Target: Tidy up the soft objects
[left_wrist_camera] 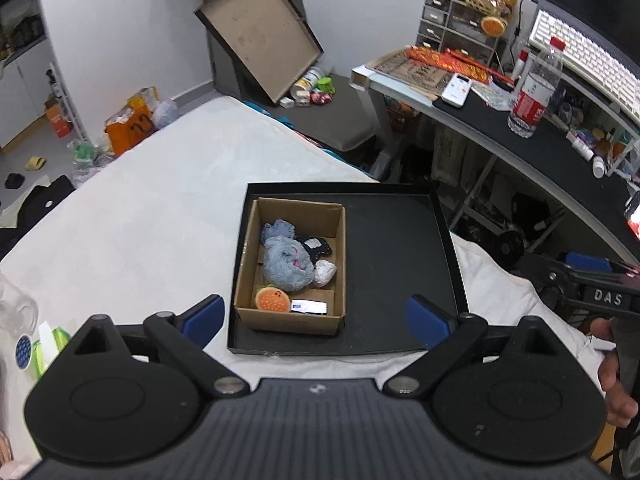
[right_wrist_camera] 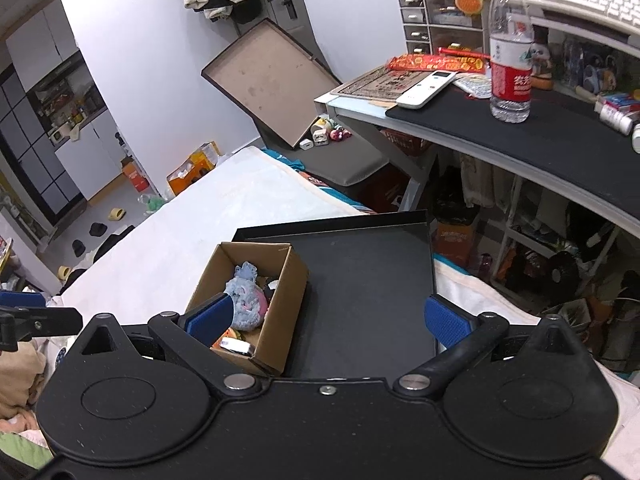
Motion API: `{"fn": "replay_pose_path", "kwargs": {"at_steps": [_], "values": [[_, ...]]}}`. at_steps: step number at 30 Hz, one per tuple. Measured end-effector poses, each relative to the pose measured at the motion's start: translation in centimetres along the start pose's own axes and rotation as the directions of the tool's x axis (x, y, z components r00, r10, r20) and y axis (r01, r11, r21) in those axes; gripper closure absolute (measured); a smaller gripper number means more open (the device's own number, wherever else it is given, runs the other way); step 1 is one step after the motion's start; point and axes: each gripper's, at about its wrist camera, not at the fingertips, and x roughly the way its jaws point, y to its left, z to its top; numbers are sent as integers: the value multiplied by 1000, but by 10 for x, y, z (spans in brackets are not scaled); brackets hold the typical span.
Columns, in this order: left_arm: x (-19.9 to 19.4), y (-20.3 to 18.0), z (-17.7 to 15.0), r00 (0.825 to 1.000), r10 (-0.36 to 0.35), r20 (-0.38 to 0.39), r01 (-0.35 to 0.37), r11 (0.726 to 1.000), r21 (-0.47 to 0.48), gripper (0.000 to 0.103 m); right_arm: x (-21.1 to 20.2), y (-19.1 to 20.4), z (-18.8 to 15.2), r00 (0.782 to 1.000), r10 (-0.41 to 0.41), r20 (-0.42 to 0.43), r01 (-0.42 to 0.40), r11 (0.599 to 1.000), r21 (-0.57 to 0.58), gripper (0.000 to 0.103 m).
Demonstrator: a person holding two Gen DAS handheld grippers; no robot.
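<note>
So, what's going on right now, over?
Left gripper, right gripper open, empty. Fluffy blue-grey plush toy inside brown cardboard box. Nothing blocking.

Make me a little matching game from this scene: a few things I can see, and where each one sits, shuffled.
Things:
1. blue plush toy
2. cardboard box
3. water bottle
4. black tray

Places:
A. on the white bed cover
B. inside the cardboard box
C. on the dark desk
D. in the black tray's left part

Pairs: 1-B, 2-D, 3-C, 4-A
</note>
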Motion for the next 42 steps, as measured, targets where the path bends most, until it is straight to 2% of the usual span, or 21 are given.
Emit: {"fn": "replay_pose_path", "kwargs": {"at_steps": [6, 15, 18, 24, 33, 38, 42], "values": [[-20, -4, -19, 1000, 0, 19, 0, 1000, -4, 6, -20, 4, -8, 1000, -9, -5, 8, 1000, -8, 0], [-26, -4, -44, 999, -20, 35, 20, 1000, -9, 6, -42, 11, -23, 999, -36, 15, 36, 999, 1, 0], [-25, -1, -56, 999, 3, 39, -3, 1000, 0, 6, -42, 16, -29, 999, -41, 5, 41, 999, 2, 0], [-10, 2, -78, 999, 34, -14, -34, 999, -6, 6, -38, 25, -44, 999, -50, -10, 50, 999, -1, 0], [-5, -7, -94, 999, 35, -13, -34, 999, 39, 6, -34, 36, -65, 997, -59, -44, 58, 998, -30, 0], [-1, -10, -101, 999, 19, -45, -18, 1000, 20, 6, -37, 40, -70, 997, -68, -43, 65, 997, -49, 0], [0, -15, -104, 999, 38, -32, -37, 998, 41, 6, -35, 42, -73, 996, -69, -51, 67, 996, -53, 0]]}}
